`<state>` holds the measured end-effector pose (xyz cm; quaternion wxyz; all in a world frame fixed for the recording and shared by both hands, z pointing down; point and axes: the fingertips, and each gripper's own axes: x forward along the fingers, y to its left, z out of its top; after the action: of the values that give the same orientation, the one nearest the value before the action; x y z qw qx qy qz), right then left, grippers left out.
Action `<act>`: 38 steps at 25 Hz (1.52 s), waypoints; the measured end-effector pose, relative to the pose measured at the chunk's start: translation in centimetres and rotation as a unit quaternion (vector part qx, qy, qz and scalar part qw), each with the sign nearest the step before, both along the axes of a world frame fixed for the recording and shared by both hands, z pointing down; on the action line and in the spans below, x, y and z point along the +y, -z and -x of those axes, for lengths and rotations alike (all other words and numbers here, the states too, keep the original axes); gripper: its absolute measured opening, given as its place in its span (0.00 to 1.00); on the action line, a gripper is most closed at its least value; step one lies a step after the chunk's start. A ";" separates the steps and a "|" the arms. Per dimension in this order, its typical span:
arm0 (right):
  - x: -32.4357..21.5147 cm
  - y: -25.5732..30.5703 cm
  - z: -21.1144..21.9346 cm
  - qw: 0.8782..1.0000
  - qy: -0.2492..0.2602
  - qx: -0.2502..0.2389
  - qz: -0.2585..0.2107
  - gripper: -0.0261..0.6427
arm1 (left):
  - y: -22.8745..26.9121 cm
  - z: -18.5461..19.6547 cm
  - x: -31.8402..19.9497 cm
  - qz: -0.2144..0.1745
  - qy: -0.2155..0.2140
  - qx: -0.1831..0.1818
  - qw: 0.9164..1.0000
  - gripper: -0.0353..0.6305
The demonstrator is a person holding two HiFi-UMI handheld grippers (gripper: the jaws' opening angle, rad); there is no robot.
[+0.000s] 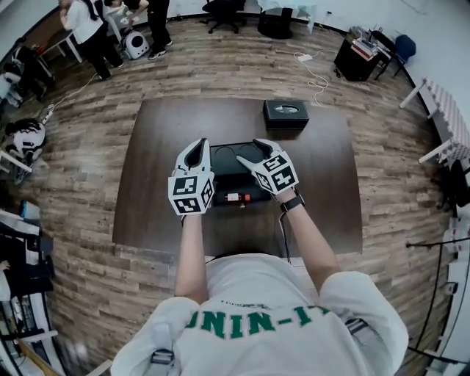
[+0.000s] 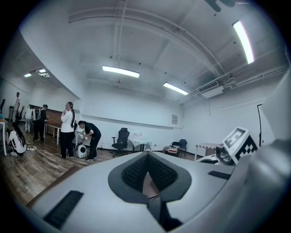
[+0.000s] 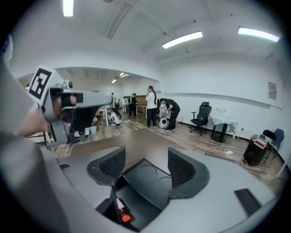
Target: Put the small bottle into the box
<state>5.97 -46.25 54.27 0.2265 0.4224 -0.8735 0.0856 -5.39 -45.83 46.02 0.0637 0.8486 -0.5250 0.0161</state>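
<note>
A black open box (image 1: 229,167) sits mid-table between my two grippers. The small bottle (image 1: 233,197), with a red cap, lies on its side in the box's near part. In the right gripper view the bottle (image 3: 121,211) shows low down, below the box's recessed black tray (image 3: 148,179). My right gripper (image 1: 248,150) hovers over the box's right side; its jaws (image 3: 145,166) stand open with nothing between the pads. My left gripper (image 1: 198,145) is over the box's left edge; its pads (image 2: 146,157) meet at the tips with nothing held.
A second black box (image 1: 286,114) with an oval mark on top rests near the brown table's (image 1: 161,161) far edge. Several people (image 1: 92,29) stand far back left on the wooden floor, near an office chair (image 1: 224,11).
</note>
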 end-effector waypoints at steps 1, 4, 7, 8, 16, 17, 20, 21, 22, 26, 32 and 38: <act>0.1 1.1 -0.4 1.000 -0.009 -0.011 -0.011 0.49 | 0.1 -0.2 0.1 -0.001 0.000 0.000 1.000 0.07; 0.1 4.5 -2.2 0.997 -0.041 -0.034 -0.046 0.43 | 0.9 -0.8 0.4 -0.006 0.004 -0.001 1.000 0.07; -0.2 7.3 -3.9 0.993 -0.074 -0.056 -0.073 0.40 | 2.0 -1.2 0.3 -0.012 0.005 -0.001 1.000 0.07; -0.2 7.9 -4.4 0.991 -0.084 -0.065 -0.076 0.39 | 2.4 -1.3 0.4 -0.014 0.006 0.000 1.000 0.07; 1.0 11.3 -5.7 0.979 -0.130 -0.120 -0.104 0.30 | 5.0 -2.5 1.2 -0.031 0.011 -0.005 0.999 0.07; 1.2 11.8 -5.6 0.977 -0.132 -0.121 -0.112 0.27 | 5.2 -2.5 1.3 -0.033 0.013 -0.006 0.999 0.07; 1.8 12.5 -5.5 0.974 -0.138 -0.124 -0.127 0.22 | 5.5 -2.9 1.4 -0.038 0.015 -0.006 0.999 0.07; 2.0 12.6 -5.5 0.974 -0.138 -0.125 -0.129 0.21 | 5.7 -3.0 1.4 -0.040 0.014 -0.005 0.999 0.07; 2.1 12.6 -5.3 0.974 -0.138 -0.126 -0.130 0.20 | 5.8 -3.0 1.5 -0.042 0.013 -0.005 0.999 0.07; 2.3 12.6 -4.4 0.974 -0.137 -0.129 -0.128 0.13 | 6.6 -2.7 1.6 -0.048 0.015 -0.001 0.999 0.07; 2.7 12.9 -3.9 0.973 -0.142 -0.127 -0.130 0.06 | 7.1 -2.5 1.9 -0.053 0.017 0.004 0.998 0.07; 3.0 12.8 -3.3 0.973 -0.137 -0.132 -0.129 0.06 | 6.6 -1.8 1.9 -0.048 0.022 0.008 0.999 0.07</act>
<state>9.28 -43.28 41.43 0.0395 0.5484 -0.8333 0.0574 -3.60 -43.96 39.41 0.0273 0.8388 -0.5435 -0.0171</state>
